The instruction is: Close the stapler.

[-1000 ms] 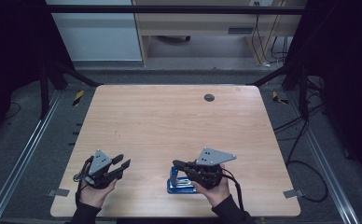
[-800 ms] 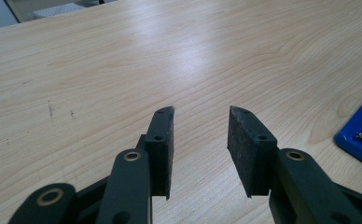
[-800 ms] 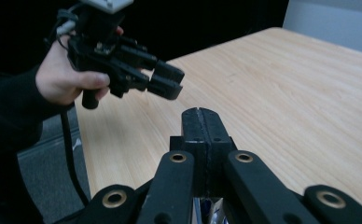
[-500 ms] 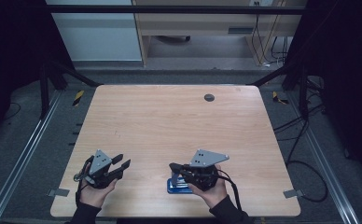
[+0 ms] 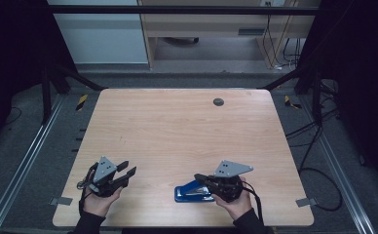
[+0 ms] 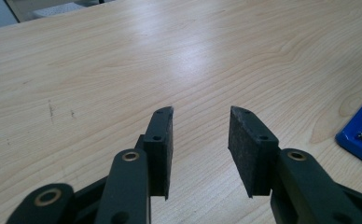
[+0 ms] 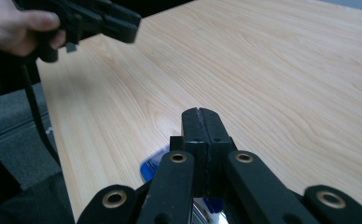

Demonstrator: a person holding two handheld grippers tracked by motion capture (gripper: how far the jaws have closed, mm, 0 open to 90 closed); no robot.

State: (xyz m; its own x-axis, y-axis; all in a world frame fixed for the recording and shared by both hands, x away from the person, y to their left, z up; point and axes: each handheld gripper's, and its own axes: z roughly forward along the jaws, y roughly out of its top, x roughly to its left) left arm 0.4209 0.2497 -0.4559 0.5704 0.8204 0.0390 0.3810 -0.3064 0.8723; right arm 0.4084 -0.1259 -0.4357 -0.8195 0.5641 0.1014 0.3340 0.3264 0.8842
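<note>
The wooden table [image 5: 177,131] is taking up most of the scene, pale grain, with a small dark round grommet [image 5: 218,102] sitting near its far edge. Dark floor and metal rails are running along both sides.

Near the front edge, right of centre, a blue stapler [image 5: 193,191] is lying flat on the tabletop, long side running roughly left to right. In the left gripper view its blue corner [image 6: 361,135] is peeking in at the right edge, with a bit of shiny metal on it.

The right gripper [image 5: 200,178] is sitting over the stapler's right end, the person's hand wrapped around it from below, grey three-cornered plate on top. Its jaws are pressed flat together, pads touching all the way up in the right gripper view [image 7: 201,114], nothing between them. The blue of the stapler is showing just under them there; whether they're actually touching it I can't tell.

The left gripper [image 5: 127,170] is hanging out well apart from the stapler, near the front left of the table, pointing right-ish. Its jaws are standing apart with just bare wood showing in the gap [image 6: 200,116], holding nothing.
</note>
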